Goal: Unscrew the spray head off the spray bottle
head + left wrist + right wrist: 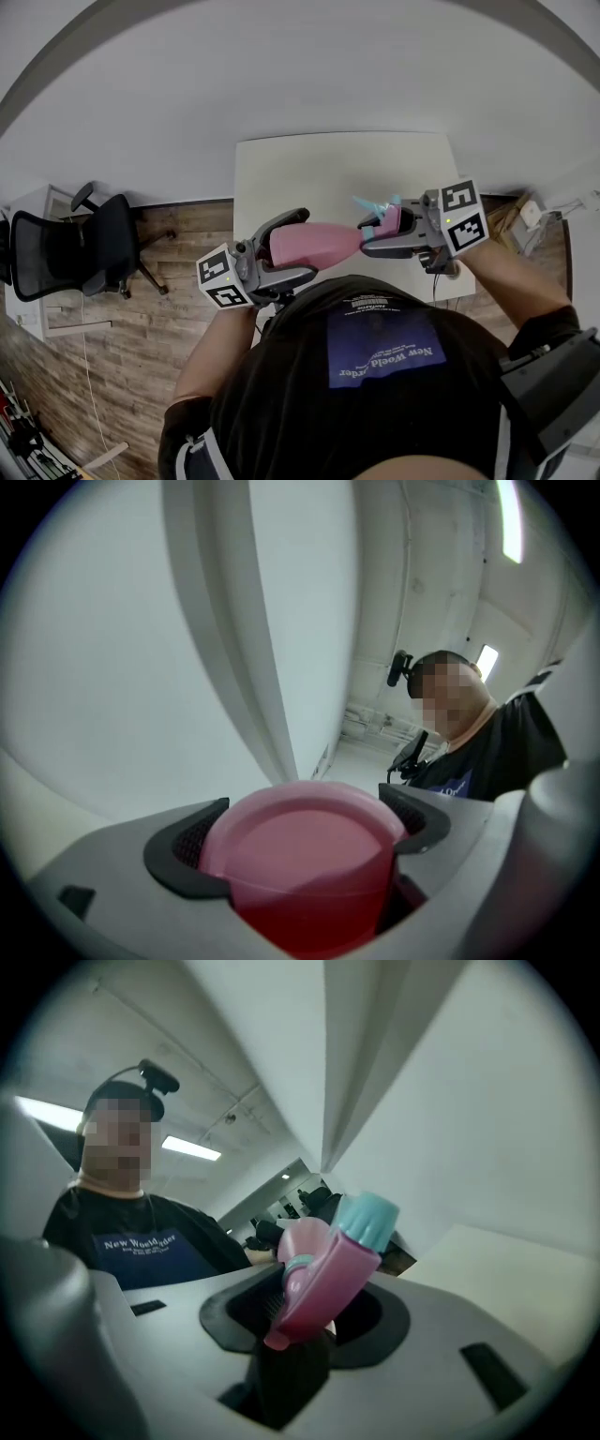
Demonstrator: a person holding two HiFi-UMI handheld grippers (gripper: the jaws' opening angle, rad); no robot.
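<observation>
Overhead, I held the bottle lying level in the air in front of my chest, over the near edge of the white surface. Its base pointed to my left and its neck to my right.

Left hand-held gripper: closed round the pink body of the bottle. In the left gripper view both dark pads pressed against the bottle's sides. Its round base filled the gap between them and faced the camera.

Right hand-held gripper: closed part-way on the spray head. In the right gripper view the pink head with its teal nozzle cap stood tilted between the two jaws, which gripped it low down on either side. A teal collar ring showed where the head met the bottle.

Condition of the joint: the head sat at the bottle's neck. Whether the thread had loosened I could not tell.

Surroundings: a black chair stood on the wooden floor to the left of the surface, apart from it. My dark shirt with its blue printed panel filled the lower part of the head view, just below the two hand-held grippers.
</observation>
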